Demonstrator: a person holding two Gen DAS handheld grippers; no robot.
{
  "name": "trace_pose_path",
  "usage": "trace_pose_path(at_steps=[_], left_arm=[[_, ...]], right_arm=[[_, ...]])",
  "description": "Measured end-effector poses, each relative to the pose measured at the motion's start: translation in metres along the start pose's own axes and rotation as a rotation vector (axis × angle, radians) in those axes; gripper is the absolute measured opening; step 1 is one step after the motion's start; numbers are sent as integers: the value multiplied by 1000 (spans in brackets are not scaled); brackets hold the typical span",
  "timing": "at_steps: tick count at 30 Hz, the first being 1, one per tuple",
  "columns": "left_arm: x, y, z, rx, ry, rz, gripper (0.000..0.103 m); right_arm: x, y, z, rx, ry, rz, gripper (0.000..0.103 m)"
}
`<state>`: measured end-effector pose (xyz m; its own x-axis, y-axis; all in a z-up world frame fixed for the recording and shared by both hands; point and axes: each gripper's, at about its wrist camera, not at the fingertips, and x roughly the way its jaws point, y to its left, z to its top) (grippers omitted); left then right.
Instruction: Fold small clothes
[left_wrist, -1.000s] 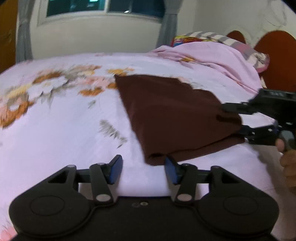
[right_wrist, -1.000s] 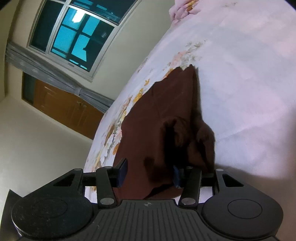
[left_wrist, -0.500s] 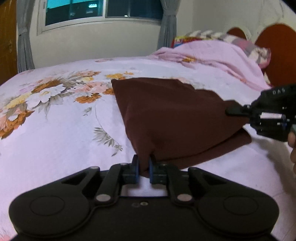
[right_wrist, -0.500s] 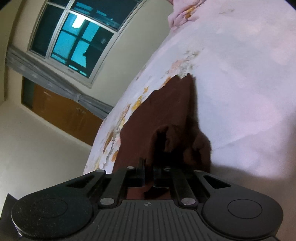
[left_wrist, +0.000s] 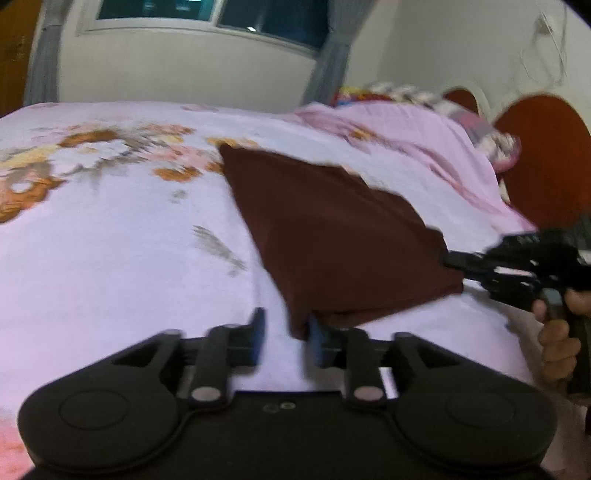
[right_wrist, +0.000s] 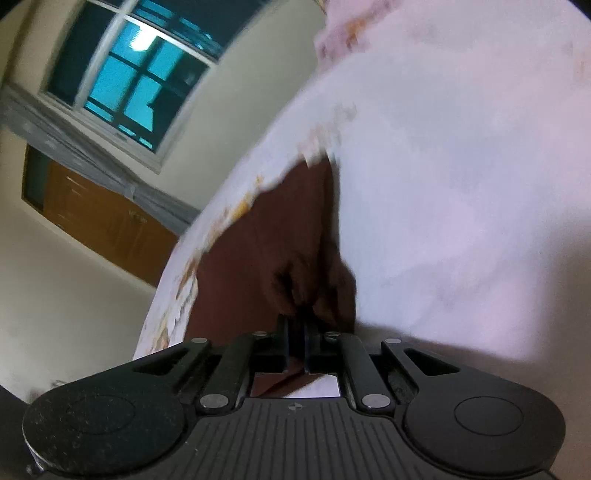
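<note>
Since half a second earlier, the left gripper (left_wrist: 284, 338) has been spread wide at the brown cloth's (left_wrist: 332, 236) near corner; its right edge is pinched by the right gripper (right_wrist: 295, 338), held level on the floral bedsheet (left_wrist: 110, 240).

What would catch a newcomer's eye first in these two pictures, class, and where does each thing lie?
The dark brown cloth stands out first, lying folded in the middle of the pale floral bedsheet. Next, the right gripper is shut on the cloth's edge, bunching it, while the left gripper stands open at the cloth's near corner. Behind, a window glows blue in the wall.
</note>
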<state>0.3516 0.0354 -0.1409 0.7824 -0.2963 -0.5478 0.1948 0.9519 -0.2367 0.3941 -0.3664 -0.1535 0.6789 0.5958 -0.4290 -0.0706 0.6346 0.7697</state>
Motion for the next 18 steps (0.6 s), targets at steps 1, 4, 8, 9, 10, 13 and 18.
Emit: trace_pose_path(at_steps=[1,4,8,9,10,13,18], left_arm=[[-4,5,6,-23,-33,10,51],[7,13,28,-81,-88,32,68],[53,14,46,-135,-40,6,68],[67,18,44,-159,9,10,69],[71,20,40,-160,26,9,70],[60,20,52,-151,-6,-22,66],[87,33,66,-206,7,-3,69]], right_arm=[[-8,6,2,-38,-26,-4,7],[-8,29,8,-174,-48,-17,7],[17,54,4,-342,-30,-49,6],[27,54,2,-396,-7,-86,6],[43,49,-2,-441,49,-158,0],[45,44,-2,-461,86,-157,0],[47,60,14,-491,-9,-72,0]])
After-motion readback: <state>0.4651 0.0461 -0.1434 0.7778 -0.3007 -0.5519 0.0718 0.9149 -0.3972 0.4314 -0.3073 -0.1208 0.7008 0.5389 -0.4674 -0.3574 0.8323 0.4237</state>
